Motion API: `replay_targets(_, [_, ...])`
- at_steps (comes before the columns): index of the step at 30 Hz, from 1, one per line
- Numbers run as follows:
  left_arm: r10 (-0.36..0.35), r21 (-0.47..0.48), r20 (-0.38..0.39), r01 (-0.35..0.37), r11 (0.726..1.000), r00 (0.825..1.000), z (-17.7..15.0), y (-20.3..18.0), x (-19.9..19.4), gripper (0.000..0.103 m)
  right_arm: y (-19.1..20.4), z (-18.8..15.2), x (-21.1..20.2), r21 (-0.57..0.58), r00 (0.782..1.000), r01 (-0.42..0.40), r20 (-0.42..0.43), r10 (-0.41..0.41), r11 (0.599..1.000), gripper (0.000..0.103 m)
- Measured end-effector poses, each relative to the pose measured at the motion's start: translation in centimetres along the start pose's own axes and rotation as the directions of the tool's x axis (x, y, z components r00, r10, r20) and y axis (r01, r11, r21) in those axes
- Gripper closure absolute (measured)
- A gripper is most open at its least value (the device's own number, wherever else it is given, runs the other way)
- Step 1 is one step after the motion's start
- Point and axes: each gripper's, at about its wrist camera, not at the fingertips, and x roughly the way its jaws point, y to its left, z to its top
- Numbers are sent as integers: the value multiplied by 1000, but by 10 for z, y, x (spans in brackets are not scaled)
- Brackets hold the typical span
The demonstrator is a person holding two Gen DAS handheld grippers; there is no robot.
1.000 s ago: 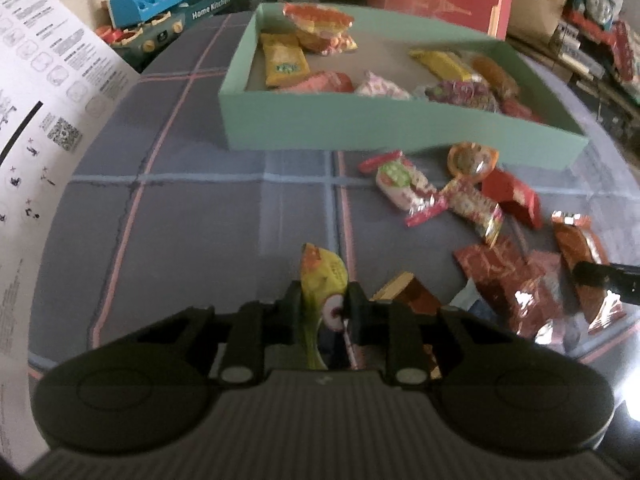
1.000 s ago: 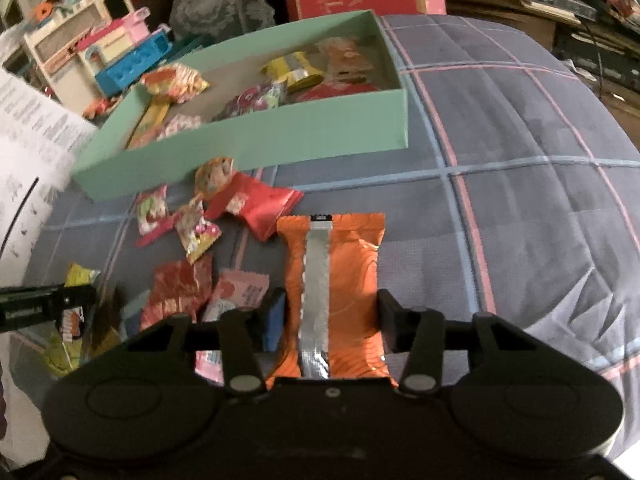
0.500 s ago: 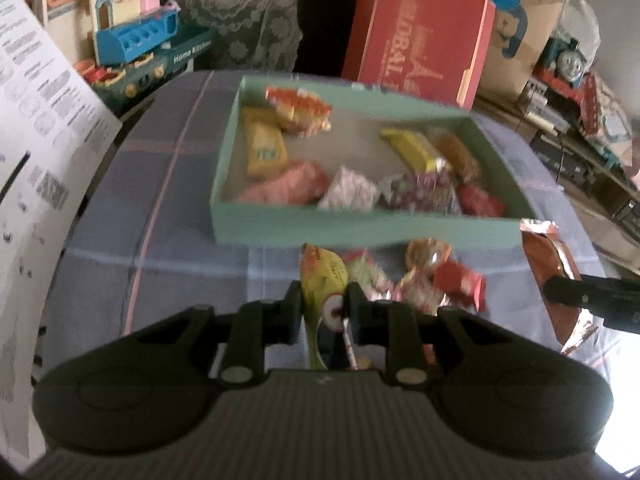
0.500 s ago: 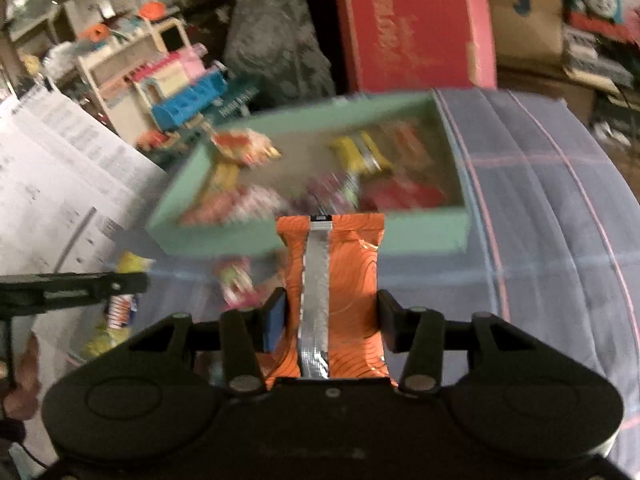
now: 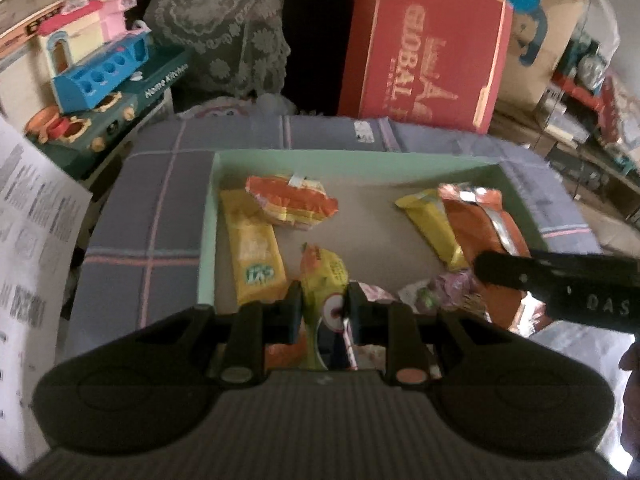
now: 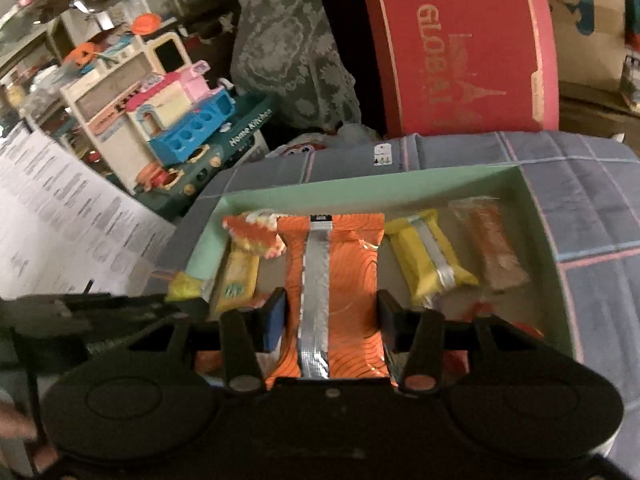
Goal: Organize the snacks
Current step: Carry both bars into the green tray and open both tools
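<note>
Snacks are held by both grippers above the mint-green box (image 5: 206, 236): the left gripper (image 5: 323, 312) has its fingers pinching a small yellow packet (image 5: 325, 280) by its lower part, and the right gripper (image 6: 331, 320) has its fingers clamped on the sides of an orange packet (image 6: 344, 264) with a silver seam down its middle. In the left wrist view the yellow packet hangs over the near part of the box floor, with a long yellow bar (image 5: 256, 256) at 9 o'clock of it and an orange-and-yellow pouch (image 5: 292, 202) at 11 o'clock. In the same view the right gripper comes in from 3 o'clock, its orange packet lying just beside another yellow bar (image 5: 430, 224). The box sits on a grey-blue checked cloth (image 5: 140, 216) covering the table. Beyond it, at 12 o'clock, stands a red carton (image 5: 428, 52); a toy kitchen set (image 5: 100, 92) is at 10 o'clock and a printed sheet (image 5: 28, 224) at 9 o'clock.
</note>
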Motion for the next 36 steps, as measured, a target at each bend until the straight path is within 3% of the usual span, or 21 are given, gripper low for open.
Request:
replay_targets(10, [-35, 38, -122, 40, 998, 992, 25, -1, 84, 80, 1, 25, 90, 28, 997, 29, -71, -27, 999, 56])
replay_targets(16, [-7, 20, -151, 10, 1000, 989, 34, 11, 113, 79, 2, 31, 123, 61, 995, 21, -96, -15, 998, 55])
replay_targets(17, [-1, 11, -155, 3, 1000, 988, 35, 14, 116, 76, 2, 33, 127, 69, 995, 14, -98, -7, 998, 51])
replay_targets(19, [-5, -7, -151, 4, 1000, 989, 35, 20, 117, 48, 3, 33, 133, 86, 995, 5, -102, 4, 996, 45])
replay_targets(21, [10, -11, -124, -12, 1000, 992, 33, 22, 112, 31, 4, 33, 132, 82, 995, 4, -96, 4, 997, 28])
replay_targets(29, [34, -35, -106, -38, 999, 994, 30, 24, 100, 15, 5, 29, 113, 45, 998, -1, -68, 4, 999, 20])
replay_targets(32, [43, -28, -100, -46, 999, 994, 26, 19, 91, 11, 6, 27, 102, 30, 998, 5, -57, -4, 1000, 10])
replay_targets(35, [51, -25, -88, -54, 998, 995, 20, 16, 78, 6, 4, 25, 90, 25, 999, 7, -44, -6, 1000, 8])
replay_targets(36, [53, -24, -82, -55, 998, 995, 17, 15, 72, 3, 4, 24, 85, 22, 999, 7, -44, -6, 1000, 2])
